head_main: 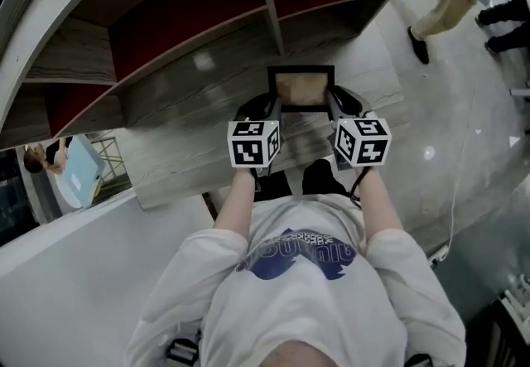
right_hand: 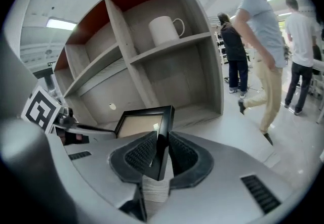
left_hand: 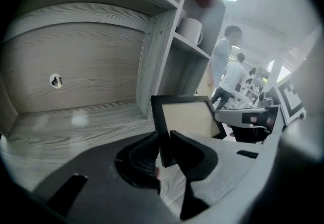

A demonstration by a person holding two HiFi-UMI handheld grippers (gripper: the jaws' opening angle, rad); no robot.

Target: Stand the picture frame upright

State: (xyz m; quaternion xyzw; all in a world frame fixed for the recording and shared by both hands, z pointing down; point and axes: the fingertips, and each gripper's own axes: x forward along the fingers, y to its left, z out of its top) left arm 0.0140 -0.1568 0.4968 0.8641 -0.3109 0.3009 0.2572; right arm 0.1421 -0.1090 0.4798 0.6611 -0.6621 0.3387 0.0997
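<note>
Where both pairs of fingers meet, holding a black picture frame (head_main: 302, 88) tilted between them, by its two side rails. Clamped on the left rail with the left gripper (left_hand: 164, 154), on the right rail with the right gripper (right_hand: 159, 153). Beyond the fingertips, grey wooden shelf (head_main: 182, 100); farther above them, white mug (right_hand: 164, 30).

The head view looks steeply down over the person's chest, close above the left gripper (head_main: 267, 107) and right gripper (head_main: 339, 102) at the shelf unit's (head_main: 199, 100) front edge. Each gripper view sits low behind its own jaws, looking forward into the compartments from opposite sides. All three share the picture frame (head_main: 301, 88) and white mug (right_hand: 164, 30); each gripper view catches the other gripper.
</note>
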